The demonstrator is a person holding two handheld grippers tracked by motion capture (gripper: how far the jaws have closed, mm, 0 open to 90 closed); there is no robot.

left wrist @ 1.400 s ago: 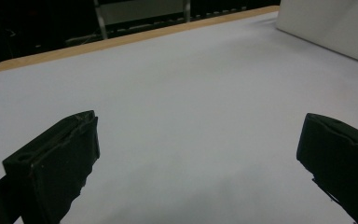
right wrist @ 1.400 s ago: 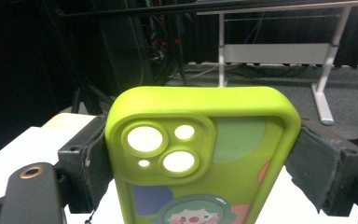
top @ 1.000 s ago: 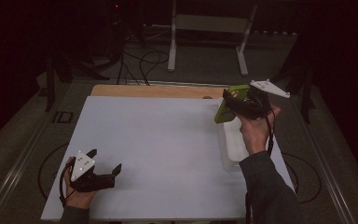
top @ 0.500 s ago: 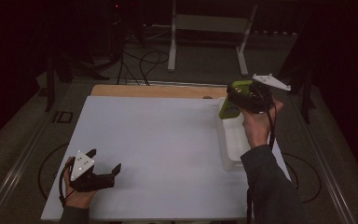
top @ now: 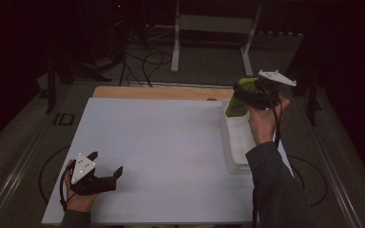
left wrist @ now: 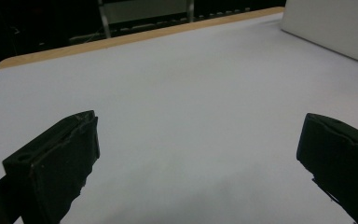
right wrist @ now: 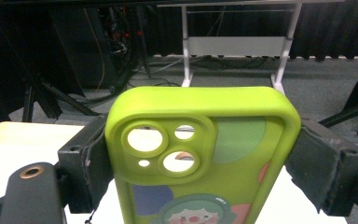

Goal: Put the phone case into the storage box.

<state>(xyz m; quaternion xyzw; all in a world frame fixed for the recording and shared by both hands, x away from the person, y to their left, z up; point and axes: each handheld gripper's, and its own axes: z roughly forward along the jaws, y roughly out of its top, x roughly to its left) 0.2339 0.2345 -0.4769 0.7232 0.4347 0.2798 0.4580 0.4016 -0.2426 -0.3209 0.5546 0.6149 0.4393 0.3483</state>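
Right gripper [top: 241, 97] is clamped on a lime green phone case [right wrist: 200, 154], up over the white tray [top: 237, 156] at far right. Left gripper [top: 105, 165] sits near left on the table [top: 161, 142], jaws wide with nothing between them.

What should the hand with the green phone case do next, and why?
Probably carry the green phone case a little toward the open white table and lower it there. The right tool is shut on the case, holding it in the air above the far end of the white tray, so it looks just lifted out. The left tool waits open, low over the table.
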